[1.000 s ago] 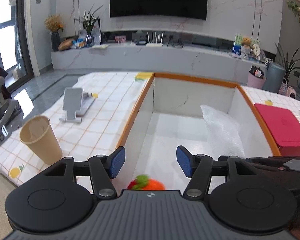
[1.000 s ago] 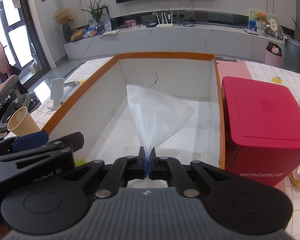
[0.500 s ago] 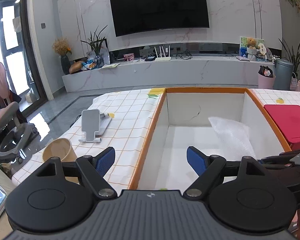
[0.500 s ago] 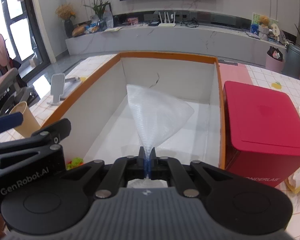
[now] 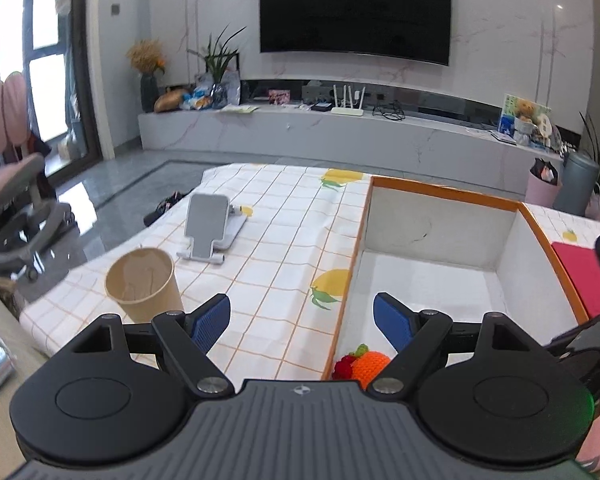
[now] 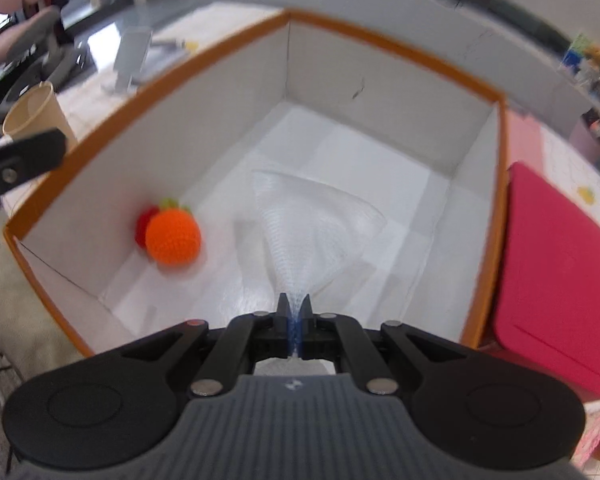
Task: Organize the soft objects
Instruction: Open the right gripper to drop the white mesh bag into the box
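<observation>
My right fingers (image 6: pixel 295 312) pinch the foam net (image 6: pixel 320 224) over the box (image 6: pixel 380 44); my left fingers (image 5: pixel 302 322), just widened, stand empty above the knitted fruit (image 5: pixel 364 362).

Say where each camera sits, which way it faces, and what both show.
Left wrist: on the left tool, open, facing across the checked table toward the TV wall.
Right wrist: on the right tool, tilted steeply down into the box, shut on the white mesh bag.
Shared: box, knitted orange, paper cup.
</observation>
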A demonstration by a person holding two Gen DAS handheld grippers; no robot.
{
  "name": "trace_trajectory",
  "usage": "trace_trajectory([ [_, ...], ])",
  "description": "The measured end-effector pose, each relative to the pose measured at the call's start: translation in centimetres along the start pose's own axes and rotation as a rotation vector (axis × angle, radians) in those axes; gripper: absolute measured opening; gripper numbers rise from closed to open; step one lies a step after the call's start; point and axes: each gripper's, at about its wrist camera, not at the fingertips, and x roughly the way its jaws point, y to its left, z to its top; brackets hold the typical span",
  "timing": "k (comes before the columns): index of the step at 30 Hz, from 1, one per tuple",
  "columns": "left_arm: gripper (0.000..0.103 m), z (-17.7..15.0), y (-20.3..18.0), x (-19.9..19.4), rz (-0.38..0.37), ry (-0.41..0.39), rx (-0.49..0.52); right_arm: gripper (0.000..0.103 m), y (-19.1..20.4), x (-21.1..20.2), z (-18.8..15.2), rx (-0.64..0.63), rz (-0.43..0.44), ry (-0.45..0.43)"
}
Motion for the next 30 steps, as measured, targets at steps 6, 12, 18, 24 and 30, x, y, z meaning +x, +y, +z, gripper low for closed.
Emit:
trace_trajectory([
  [6,0.095,-0.1,0.4,-0.1,-0.005,0.000,-0.005,0.000,0.7,1.8,1.4,-0.014,0.061,0.092],
  [12,0.095,0.0,0.8,0.1,0.009,0.013,-0.024,0.008,1.9,2.8,2.5,-0.011,0.008,0.122],
  [18,0.095,0.0,0.9,0.4,0.020,0.021,-0.026,0.044,2.1,1.8,3.1,0.002,-0.023,0.087],
  [24,0.095,-0.1,0.9,0.5,0.025,0.034,-0.024,0.071,2.7,0.0,2.8,0.009,0.013,0.035],
  [30,0.095,0.2,1.2,0.3,0.013,0.034,-0.053,0.091,2.9,-3.3,2.2,0.000,0.034,-0.043],
])
